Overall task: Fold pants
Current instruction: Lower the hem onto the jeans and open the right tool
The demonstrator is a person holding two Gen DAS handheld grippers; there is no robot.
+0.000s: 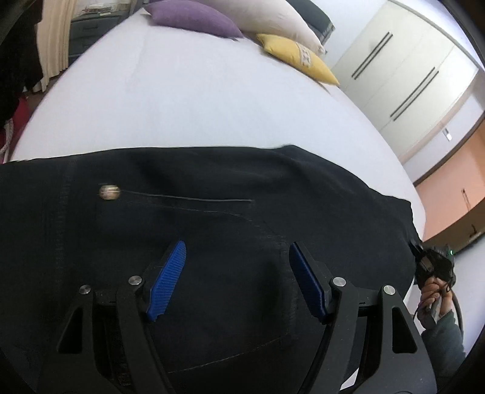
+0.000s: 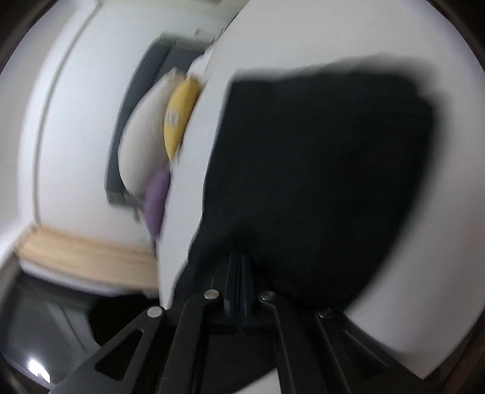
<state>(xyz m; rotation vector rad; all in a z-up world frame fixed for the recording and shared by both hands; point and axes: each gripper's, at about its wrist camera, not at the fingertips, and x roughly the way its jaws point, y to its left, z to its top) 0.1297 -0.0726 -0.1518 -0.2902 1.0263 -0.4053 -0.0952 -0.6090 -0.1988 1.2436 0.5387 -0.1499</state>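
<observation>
The right gripper [image 2: 241, 266] pinches the pants [image 2: 318, 169] edge tight, but the left gripper [image 1: 236, 272] is spread wide above them, so a pull could bunch the fold.

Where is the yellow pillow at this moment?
In the left wrist view the yellow pillow lies at the far end of the bed, just right of the white pillow, with the wardrobe behind.

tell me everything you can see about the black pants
The black pants look like dark denim and lie spread on the white bed, with a few soft creases. A metal button sits near one end, a thin pocket seam running from it. The left tongs hover open above the cloth. At the far edge, the right tongs are shut on the fabric.
</observation>
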